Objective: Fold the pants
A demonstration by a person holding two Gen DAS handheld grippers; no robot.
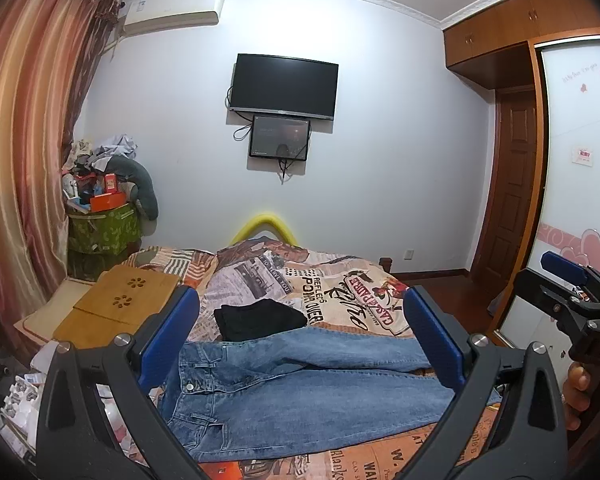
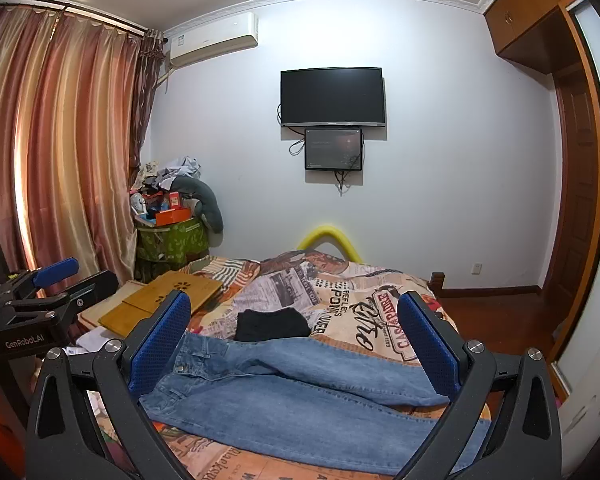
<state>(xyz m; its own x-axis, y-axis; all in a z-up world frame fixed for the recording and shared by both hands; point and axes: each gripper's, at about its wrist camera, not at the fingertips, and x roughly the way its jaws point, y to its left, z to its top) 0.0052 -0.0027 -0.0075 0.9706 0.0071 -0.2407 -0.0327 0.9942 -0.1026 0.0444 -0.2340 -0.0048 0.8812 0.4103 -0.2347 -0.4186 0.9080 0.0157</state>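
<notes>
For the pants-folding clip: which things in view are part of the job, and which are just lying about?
Part of the job:
- blue jeans, spread flat on the bed
- left tool, open, empty
- right tool, open, empty

Lying about:
- black folded garment, beyond the jeans
- wooden lap tray
- green bin of clutter
- wall TV

Left gripper (image 1: pixel 300 332): jaws spread wide, nothing between the blue pads (image 1: pixel 168 336); tilted slightly downward.
Right gripper (image 2: pixel 294 340): jaws spread wide, pads bare; tilted slightly downward.
Right hand (image 1: pixel 578 396): fingers wrapped on the handle, seen at the left camera's right edge.
Spacing: side by side, apart.
</notes>
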